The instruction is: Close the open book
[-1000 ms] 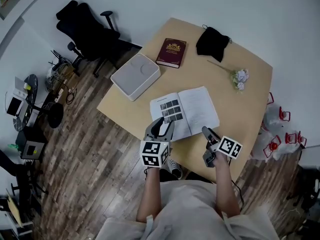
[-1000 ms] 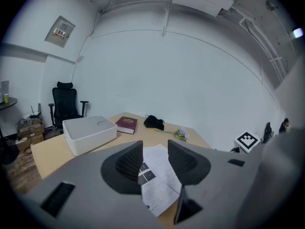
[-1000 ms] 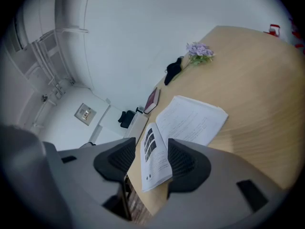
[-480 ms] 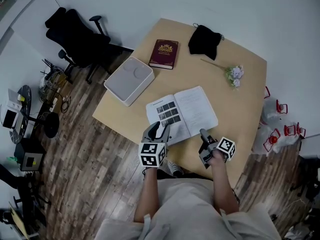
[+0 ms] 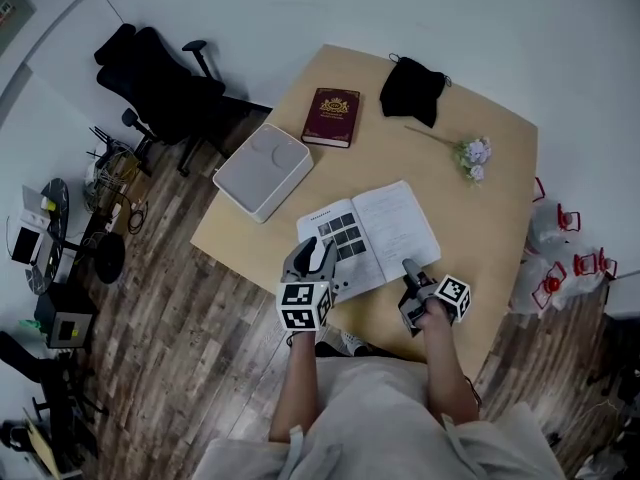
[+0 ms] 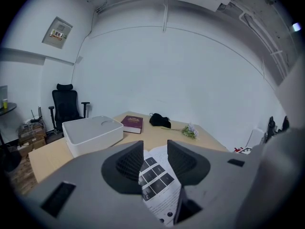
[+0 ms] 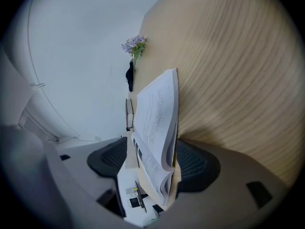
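Two grippers work at the near edge of the open book, which lies flat near the middle of the table, between the white box and the flower sprig.

The left gripper sits over the near corner of the left-hand page. In the left gripper view its fingers are released, and the page with the dark photo blocks shows in the gap between them.

The right gripper meets the near edge of the right-hand page. In the right gripper view its fingers are spread, one on each side of the bowed stack of pages, not clamped.

Compared with one second ago, the book remains open in the same place and both grippers remain at its near edge, with no clear shift.
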Demonstrator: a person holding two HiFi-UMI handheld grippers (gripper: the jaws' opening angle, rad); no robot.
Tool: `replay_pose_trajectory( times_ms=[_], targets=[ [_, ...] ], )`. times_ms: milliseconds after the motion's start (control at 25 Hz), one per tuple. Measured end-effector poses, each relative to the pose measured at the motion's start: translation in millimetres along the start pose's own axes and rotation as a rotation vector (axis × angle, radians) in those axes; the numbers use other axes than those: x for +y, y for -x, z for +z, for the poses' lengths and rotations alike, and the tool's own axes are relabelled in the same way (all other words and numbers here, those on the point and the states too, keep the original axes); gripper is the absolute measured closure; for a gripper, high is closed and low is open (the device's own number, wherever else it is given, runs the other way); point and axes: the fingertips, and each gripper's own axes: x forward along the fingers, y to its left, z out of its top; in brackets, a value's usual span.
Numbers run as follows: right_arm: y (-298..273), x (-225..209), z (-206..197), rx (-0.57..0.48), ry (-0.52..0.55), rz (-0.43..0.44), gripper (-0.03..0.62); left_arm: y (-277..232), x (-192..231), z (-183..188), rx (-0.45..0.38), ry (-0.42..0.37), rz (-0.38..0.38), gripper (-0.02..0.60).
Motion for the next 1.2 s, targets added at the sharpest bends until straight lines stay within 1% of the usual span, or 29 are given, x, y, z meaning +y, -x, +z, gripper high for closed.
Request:
replay_pose_trajectory(
  times_ms=[200,320,520,680,720,800,1080,1200],
  targets=[
    [-6,3,-1,-0.004,-0.002,0.010,0.264,-5,-1,-3,0.015,-0.003,-0.007,0.416],
    [-5,1,0,-0.004,-0.009,0.010,0.280,-5,1,-7,0.024,-0.002,-0.002,0.417],
    [-7,-6,-2,-0.007,0.008,-0.016,0.364,0,9,-11,0.032,0.001,0.012,0.417],
    [-10,-7,1,-0.029,0.007,-0.050,0.379,3,13,-13,0.039,0.012,0.015,0.417],
    [-10,-9,2,-0.035,0.011,-0.070,0.401,4,14,-13,0.038,0.015,0.017,0.416],
    [-10,-14,1,-0.048,0.009,-0.098,0.475,7,17,-15,0.041,0.015,0.024,0.417],
    [-11,-15,1,-0.069,0.006,-0.075,0.505,5,18,-17,0.047,0.008,0.028,0.417],
    [-11,-14,1,-0.075,0.032,-0.093,0.516,6,20,-16,0.043,0.009,0.032,0.417]
  ],
)
